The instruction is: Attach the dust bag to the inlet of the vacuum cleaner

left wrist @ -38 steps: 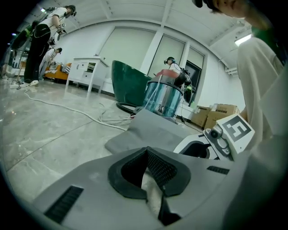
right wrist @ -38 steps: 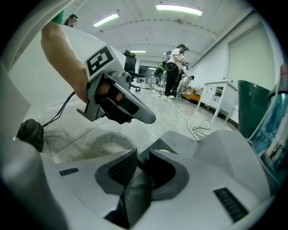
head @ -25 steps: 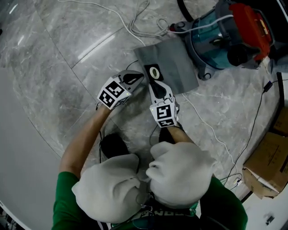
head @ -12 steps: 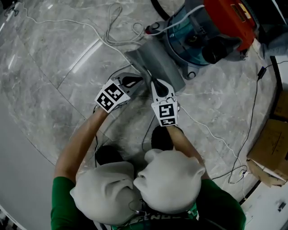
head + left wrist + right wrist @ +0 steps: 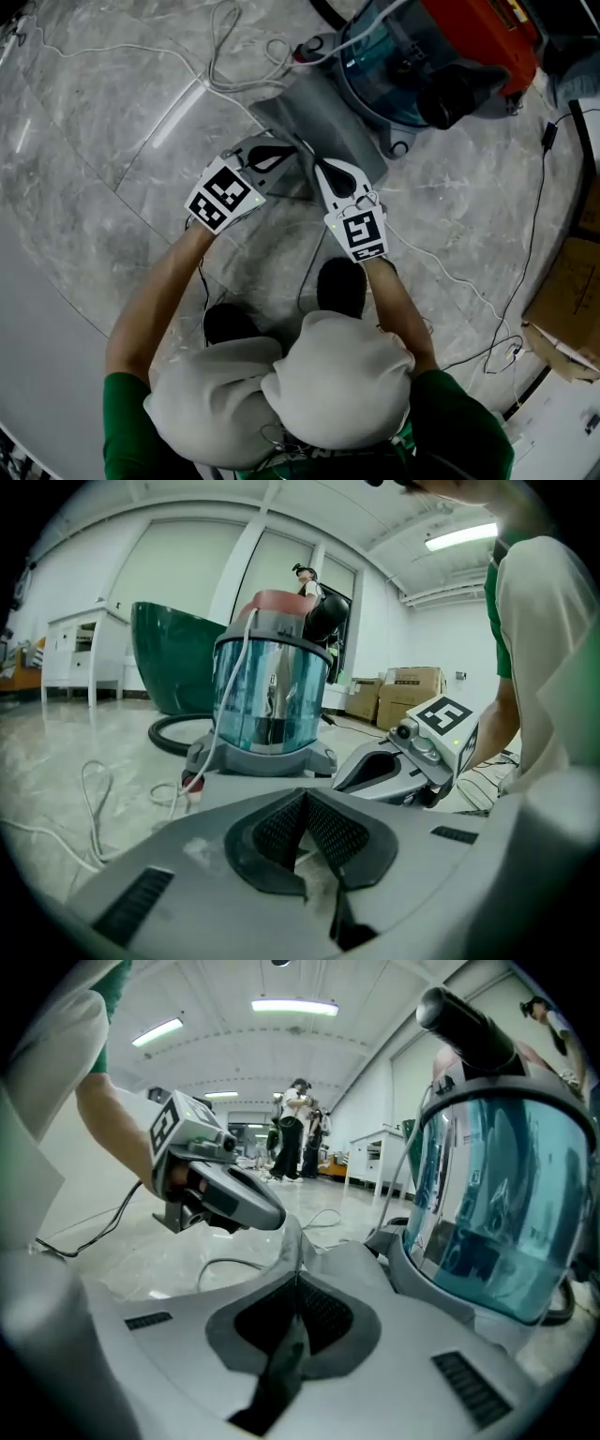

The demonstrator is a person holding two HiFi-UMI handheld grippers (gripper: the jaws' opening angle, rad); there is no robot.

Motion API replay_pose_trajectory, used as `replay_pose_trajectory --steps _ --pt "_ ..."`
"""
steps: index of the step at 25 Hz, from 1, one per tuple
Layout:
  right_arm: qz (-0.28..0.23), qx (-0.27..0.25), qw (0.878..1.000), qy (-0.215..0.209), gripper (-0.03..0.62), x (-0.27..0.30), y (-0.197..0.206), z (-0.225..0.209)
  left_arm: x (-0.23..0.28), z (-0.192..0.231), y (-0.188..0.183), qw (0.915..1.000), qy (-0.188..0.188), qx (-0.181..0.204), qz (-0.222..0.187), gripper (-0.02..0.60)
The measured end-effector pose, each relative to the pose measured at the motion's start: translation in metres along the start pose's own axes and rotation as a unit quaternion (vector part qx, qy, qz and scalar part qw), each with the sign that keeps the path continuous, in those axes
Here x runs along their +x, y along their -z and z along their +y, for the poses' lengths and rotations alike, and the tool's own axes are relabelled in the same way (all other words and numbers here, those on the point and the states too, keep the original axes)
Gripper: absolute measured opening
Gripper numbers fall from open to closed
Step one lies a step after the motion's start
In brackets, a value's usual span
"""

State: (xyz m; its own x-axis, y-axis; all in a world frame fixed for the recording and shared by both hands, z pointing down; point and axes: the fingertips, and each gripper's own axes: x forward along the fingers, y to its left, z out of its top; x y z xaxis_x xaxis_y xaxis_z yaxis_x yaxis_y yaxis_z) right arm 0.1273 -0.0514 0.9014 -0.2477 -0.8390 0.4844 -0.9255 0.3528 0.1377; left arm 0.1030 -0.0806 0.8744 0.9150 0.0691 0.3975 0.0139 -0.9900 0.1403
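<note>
Head view: the grey dust bag (image 5: pixel 323 117) is held between the left gripper (image 5: pixel 272 161) and the right gripper (image 5: pixel 330 173), just beside the vacuum cleaner (image 5: pixel 412 66).
Left gripper view: jaws clenched on the bag's near edge; vacuum cleaner ahead.
Right gripper view: jaws pinched together on the bag, which rises from their tips; vacuum cleaner at right.

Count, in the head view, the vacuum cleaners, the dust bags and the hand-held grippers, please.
Teal translucent vacuum cleaner with red top: 1
Flat grey fabric dust bag: 1
Grey two-jaw grippers with marker cubes: 2 (left gripper, right gripper)
Total: 4
</note>
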Motion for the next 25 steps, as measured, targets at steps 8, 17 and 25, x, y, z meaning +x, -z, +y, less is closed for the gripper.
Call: replay_pose_trajectory --steps 8,17,25 --pt "-0.020 -0.033 0.999 -0.037 0.014 -0.038 -0.044 0.004 -0.024 0.000 -0.067 0.9943 -0.002 0.105 -0.020 0.005" --pt "-0.065 -0.087 0.991 -0.082 0.014 -0.087 -0.095 0.008 -0.044 -0.023 -0.121 0.9772 0.061 0.203 -0.017 0.076" --pt "-0.098 -0.065 0.989 -0.091 0.014 -0.115 -0.117 0.000 -0.052 -0.047 -0.113 0.9783 0.107 0.177 0.013 0.083"
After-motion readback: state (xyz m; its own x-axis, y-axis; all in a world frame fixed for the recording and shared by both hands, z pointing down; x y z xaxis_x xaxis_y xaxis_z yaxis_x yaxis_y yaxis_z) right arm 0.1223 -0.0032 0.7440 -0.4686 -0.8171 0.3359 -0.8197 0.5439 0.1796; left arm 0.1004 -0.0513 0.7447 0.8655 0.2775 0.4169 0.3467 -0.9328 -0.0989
